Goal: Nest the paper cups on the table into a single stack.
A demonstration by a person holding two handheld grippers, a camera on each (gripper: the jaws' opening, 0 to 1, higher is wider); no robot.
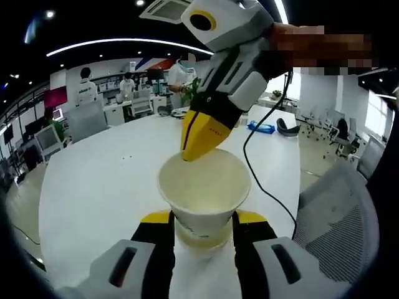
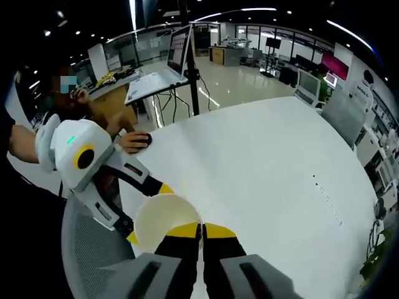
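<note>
Item: cup (image 1: 204,193), paper, held between the left tongs (image 1: 203,225), which clamp its lower wall above the counter (image 1: 100,187).

Right tongs (image 2: 201,232): tips together, poised at the cup's far rim.

Handling: we judge the nest seats best if we keep the cup upright and press straight down without crushing the rim.

Unclear: how many cups are already nested; the base is hidden behind our left tongs.

no readable text, labels or numbers anywhere, distant office signs too blurred to read
</note>
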